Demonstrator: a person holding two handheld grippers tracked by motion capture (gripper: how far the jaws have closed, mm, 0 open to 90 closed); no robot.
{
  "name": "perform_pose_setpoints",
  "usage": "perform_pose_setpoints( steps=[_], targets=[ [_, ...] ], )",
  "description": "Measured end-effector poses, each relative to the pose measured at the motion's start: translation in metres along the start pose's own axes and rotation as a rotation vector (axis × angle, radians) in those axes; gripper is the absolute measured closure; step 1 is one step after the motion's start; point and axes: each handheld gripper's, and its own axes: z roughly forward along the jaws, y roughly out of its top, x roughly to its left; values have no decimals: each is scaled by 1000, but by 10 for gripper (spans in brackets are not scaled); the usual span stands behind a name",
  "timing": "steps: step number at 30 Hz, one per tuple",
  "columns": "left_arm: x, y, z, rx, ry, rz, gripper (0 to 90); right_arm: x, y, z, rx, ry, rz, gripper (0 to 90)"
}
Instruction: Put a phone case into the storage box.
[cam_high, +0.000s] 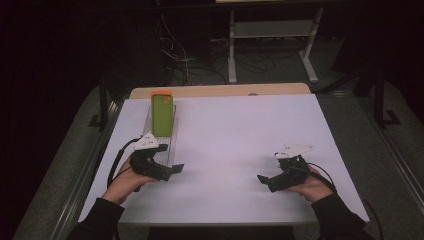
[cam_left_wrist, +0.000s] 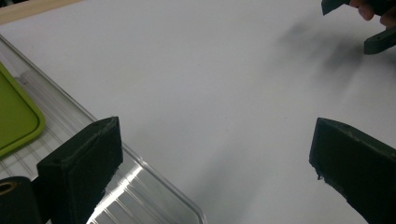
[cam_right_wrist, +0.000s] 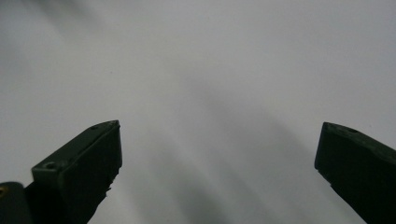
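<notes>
Two tools, both wide, nothing held. Left tool (cam_high: 170, 169) sat at the near end of one clear tray (cam_high: 171, 145); one green phone (cam_high: 162, 115) lay beyond it. Right tool (cam_high: 265, 180) hovered over bare table (cam_high: 235, 130).

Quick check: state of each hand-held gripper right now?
Left hand-held gripper: open, holding nothing, one jaw over the clear tray.
Right hand-held gripper: open, holding nothing, over the bare white table.

Left gripper (cam_high: 172, 169) low, jaws wide apart; right gripper (cam_high: 265, 180) low, jaws wide apart.
</notes>
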Motion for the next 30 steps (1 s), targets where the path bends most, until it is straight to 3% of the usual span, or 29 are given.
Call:
perform_pose_setpoints(
  steps=[7, 13, 30],
  targets=[
    [-3, -10, -4, 0, 10, 14, 23, 0, -1, 1, 1, 10, -1, 1],
    [-4, -18, -3, 20, 26, 54, 23, 0, -2, 1, 0, 11, -13, 0],
    [-4, -21, -4, 3, 20, 51, 23, -3, -3, 0, -3, 8, 8, 1]
  ],
)
